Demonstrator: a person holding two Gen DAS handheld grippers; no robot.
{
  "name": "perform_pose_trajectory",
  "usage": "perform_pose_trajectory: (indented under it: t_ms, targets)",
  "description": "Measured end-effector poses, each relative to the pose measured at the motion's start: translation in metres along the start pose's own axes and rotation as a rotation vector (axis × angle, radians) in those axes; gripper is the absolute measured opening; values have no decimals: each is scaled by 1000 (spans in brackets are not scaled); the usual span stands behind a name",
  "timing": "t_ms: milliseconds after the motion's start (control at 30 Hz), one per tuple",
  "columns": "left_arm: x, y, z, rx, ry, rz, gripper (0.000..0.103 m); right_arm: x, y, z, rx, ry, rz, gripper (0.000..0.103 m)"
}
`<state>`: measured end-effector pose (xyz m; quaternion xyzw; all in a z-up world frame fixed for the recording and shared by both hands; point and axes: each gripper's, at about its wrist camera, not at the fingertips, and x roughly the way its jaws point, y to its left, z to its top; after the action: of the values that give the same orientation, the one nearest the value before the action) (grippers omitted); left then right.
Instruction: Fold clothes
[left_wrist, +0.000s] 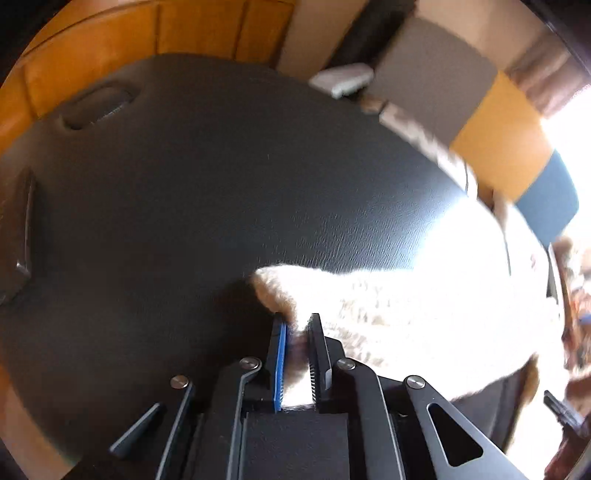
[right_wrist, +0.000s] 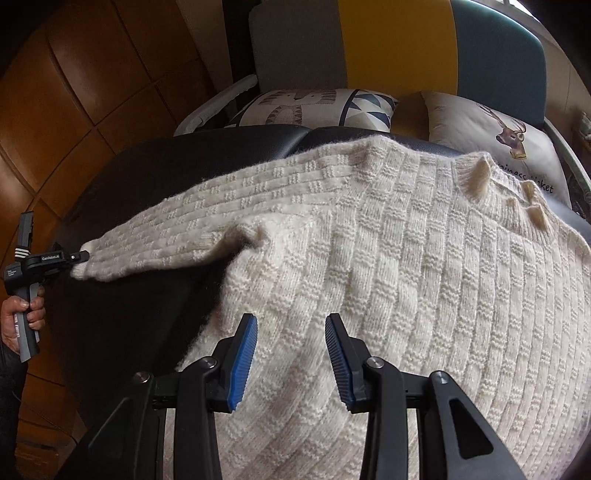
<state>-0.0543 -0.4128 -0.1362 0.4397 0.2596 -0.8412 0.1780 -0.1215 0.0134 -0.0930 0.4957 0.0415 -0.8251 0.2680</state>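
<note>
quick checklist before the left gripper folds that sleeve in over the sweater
1. Left gripper shut on the sleeve cuff: ok.
2. Sleeve stretched out straight: ok.
3. Right gripper open, holding nothing: ok.
4. Sweater body lying flat: not ok, a ridge bunches near the armpit.
5. Black surface bare where the sleeve travels: ok.
6. Far sleeve laid out: cannot tell, out of view.

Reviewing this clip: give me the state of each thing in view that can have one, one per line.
left gripper: shut on the sleeve cuff, held out to the side.
right gripper: open, over the sweater body, gripping nothing.
sweater: spread flat on the black surface, not yet folded.
sleeve: stretched outward, cuff pinched.
pillows: lying behind the sweater.
</note>
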Motion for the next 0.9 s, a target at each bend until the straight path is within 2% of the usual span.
perform_pose_trajectory:
  t_ms: [133, 233, 300, 433, 500, 567, 767, 900]
  targets:
    - [-37, 2, 16, -55, -171, -6, 10, -6, -22, 26, 9, -59, -44, 39]
    - [-45, -3, 23, -42, -236, 65, 10, 0, -43, 49, 29, -79, -103, 39]
    - [-43, 0, 29, -43, -252, 109, 10, 11, -55, 62, 39, -72, -129, 39]
    - [-18, -3, 41, -16, -197, 194, 9, 45, -74, 83, 36, -5, -165, 39]
    - [1, -1, 37, 22, -159, 268, 9, 64, -79, 89, 26, 23, -197, 39]
    - [18, 7, 34, 30, -122, 309, 9, 72, -85, 95, 32, 23, -214, 39]
    - [47, 9, 40, 60, -57, 365, 9, 78, -93, 103, 59, -12, -222, 40]
    - [38, 17, 51, -29, -13, 284, 15, 75, -95, 106, 78, -8, -202, 41]
